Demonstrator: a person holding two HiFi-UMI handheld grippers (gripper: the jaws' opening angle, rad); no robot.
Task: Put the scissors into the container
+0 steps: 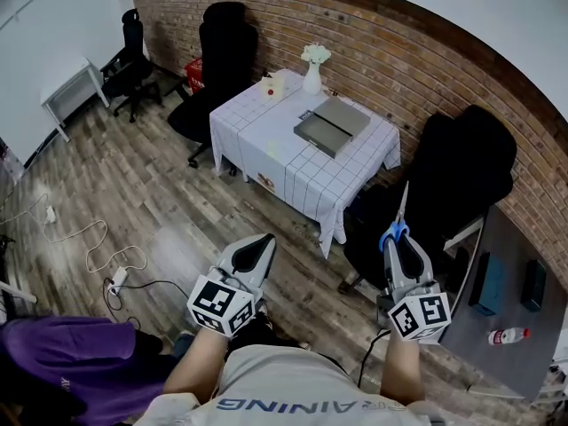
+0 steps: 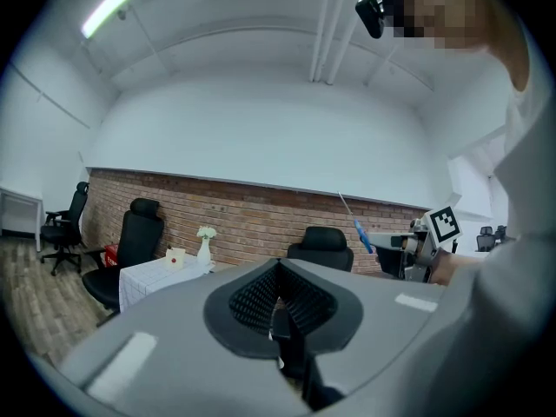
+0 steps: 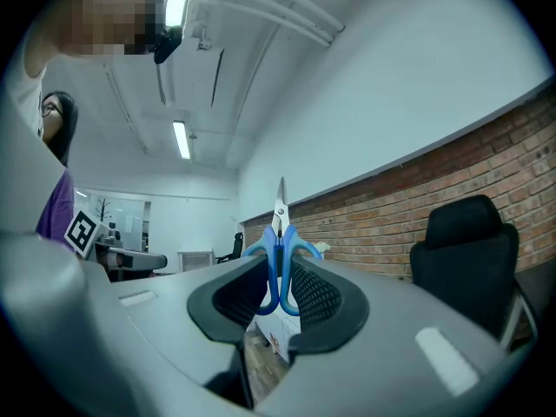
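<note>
The scissors [image 1: 400, 216] have blue handles and thin metal blades. My right gripper [image 1: 397, 240] is shut on their handles, and the blades point up and away from me. In the right gripper view the scissors [image 3: 279, 248] stand upright between the pads. A grey flat container [image 1: 333, 124] lies on the white checked table [image 1: 275, 153], well ahead of both grippers. My left gripper [image 1: 258, 243] is held low at the left, shut with nothing in it. From the left gripper view [image 2: 278, 273] the scissors [image 2: 357, 225] show off to the right.
A white vase of flowers [image 1: 312, 67] and a small box [image 1: 271, 87] stand at the table's far edge. Black office chairs [image 1: 226, 47] [image 1: 461, 176] flank the table. A grey desk [image 1: 510, 291] with a bottle is at my right. Cables [image 1: 106, 256] lie on the wooden floor.
</note>
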